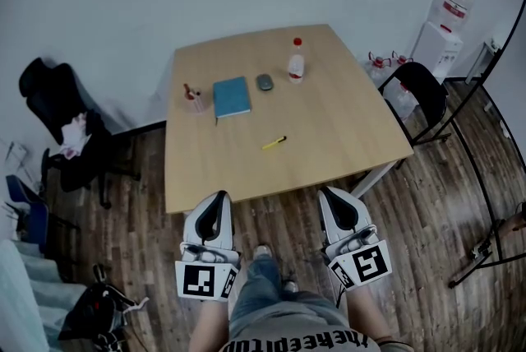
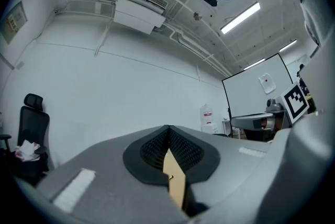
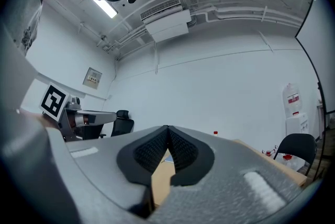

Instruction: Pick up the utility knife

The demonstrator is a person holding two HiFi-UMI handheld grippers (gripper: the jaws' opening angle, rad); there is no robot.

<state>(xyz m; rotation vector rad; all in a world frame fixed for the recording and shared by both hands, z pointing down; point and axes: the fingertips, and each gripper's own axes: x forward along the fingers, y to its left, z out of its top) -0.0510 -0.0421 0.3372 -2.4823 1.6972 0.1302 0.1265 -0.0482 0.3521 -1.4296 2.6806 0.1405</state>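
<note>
Yellow utility knife (image 1: 274, 143) lies on the wooden counter (image 1: 353, 136), well apart from the left gripper (image 1: 218, 196) and right gripper (image 1: 329, 193), both with jaws pressed together, empty.

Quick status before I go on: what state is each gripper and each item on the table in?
Left gripper: shut, empty.
Right gripper: shut, empty.
Utility knife: lying flat on table, not held.
Bottle: upright, red cap on.
Blue notebook: closed, lying flat.
Pen cup: upright.
</note>
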